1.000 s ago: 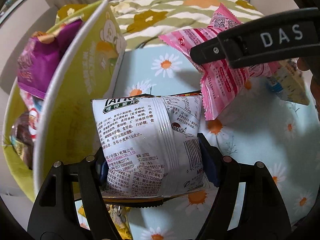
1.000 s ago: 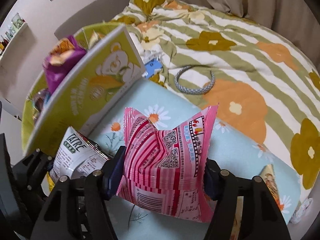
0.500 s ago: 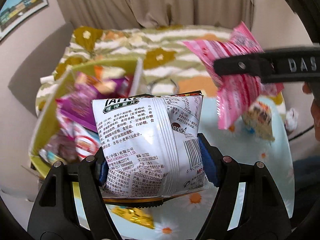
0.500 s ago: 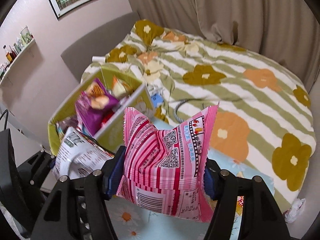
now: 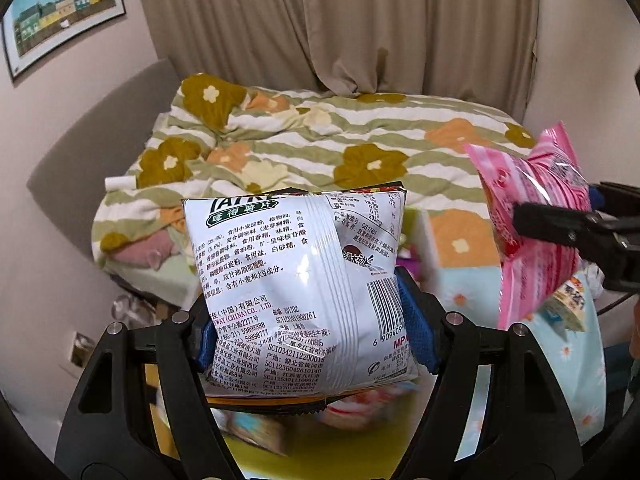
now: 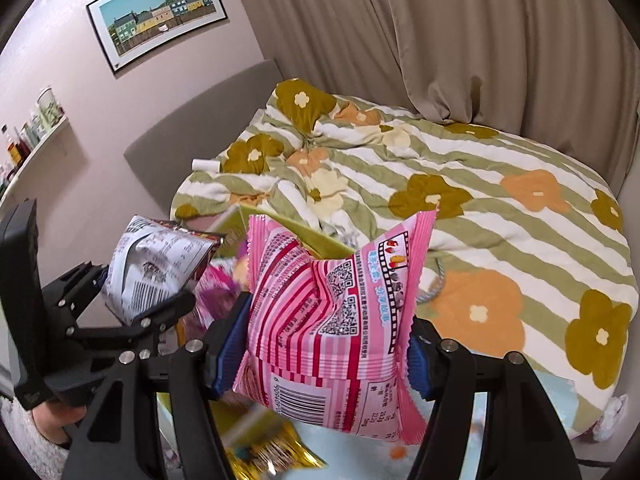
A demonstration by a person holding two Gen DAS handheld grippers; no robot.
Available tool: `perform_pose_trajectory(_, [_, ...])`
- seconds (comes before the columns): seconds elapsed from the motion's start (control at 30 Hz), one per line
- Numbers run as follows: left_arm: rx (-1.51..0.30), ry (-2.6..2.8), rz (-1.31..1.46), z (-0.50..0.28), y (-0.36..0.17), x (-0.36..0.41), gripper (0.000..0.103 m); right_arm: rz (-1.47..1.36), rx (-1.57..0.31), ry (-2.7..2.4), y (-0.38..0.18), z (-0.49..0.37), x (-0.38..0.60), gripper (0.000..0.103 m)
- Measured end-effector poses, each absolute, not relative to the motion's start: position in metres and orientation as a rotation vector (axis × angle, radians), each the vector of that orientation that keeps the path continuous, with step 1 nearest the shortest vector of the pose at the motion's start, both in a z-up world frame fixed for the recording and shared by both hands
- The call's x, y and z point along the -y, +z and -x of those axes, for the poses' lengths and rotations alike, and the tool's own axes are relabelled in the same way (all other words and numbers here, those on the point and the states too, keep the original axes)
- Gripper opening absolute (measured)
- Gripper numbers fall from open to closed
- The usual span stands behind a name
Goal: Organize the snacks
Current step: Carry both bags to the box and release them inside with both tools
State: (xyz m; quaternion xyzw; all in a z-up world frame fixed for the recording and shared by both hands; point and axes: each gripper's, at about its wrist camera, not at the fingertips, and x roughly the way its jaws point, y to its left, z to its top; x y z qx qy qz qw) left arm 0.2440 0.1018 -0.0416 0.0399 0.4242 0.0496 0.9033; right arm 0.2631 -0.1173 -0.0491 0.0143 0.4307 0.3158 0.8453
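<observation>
My left gripper [image 5: 312,332] is shut on a white snack bag [image 5: 296,280] with black print, its blue pads pressing both sides. The bag hangs in the air over the blurred yellow-green snack box [image 5: 340,460]. To the right, my right gripper [image 5: 576,236] is shut on a pink striped snack bag [image 5: 528,208]. In the right wrist view the pink bag [image 6: 332,320] fills the gap of the right gripper [image 6: 324,352], and the left gripper [image 6: 132,304] holds the white bag [image 6: 156,264] at the left. A green box flap [image 6: 316,236] shows behind the pink bag.
A light blue daisy cloth [image 5: 568,364] covers the surface at the right, with another small snack pack [image 5: 568,304] on it. A gold wrapper [image 6: 276,456] lies below. Behind is a bed with a flowered striped quilt [image 5: 320,152], then curtains and walls.
Both grippers have risen with their bags still held. The box, first close at the left, now lies low under the left gripper, and the bed and curtains have come into view.
</observation>
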Motion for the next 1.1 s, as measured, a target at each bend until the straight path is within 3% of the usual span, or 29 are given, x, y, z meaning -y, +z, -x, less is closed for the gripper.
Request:
perform_pose_trajectory(0.4, [-0.971, -0.055, -0.091, -0.322, -0.074, -0.184, 0.073, -0.149, -0.959, 0.522, -0.06, -0.284, 0.023, 0.063])
perform_pose_trajectory(0.5, [-0.988, -0.105, -0.069, -0.33, -0.083, -0.193, 0.086, -0.166, -0.98, 0.485, -0.067, -0.285, 0.015, 0.063])
perform_pose_trajectory(0.53, [-0.989, -0.11, -0.062, -0.331, -0.084, -0.195, 0.102, -0.168, -0.986, 0.476, -0.068, -0.284, 0.014, 0.063])
perform_pose_trajectory(0.57, [-0.981, -0.107, -0.057, -0.33, -0.084, -0.199, 0.103, -0.167, -0.994, 0.467, -0.069, -0.284, 0.012, 0.062])
perform_pose_trajectory(1.1, [-0.962, -0.03, 0.029, -0.27, -0.065, -0.222, 0.103, -0.156, -0.998, 0.488, -0.062, -0.247, 0.012, 0.063])
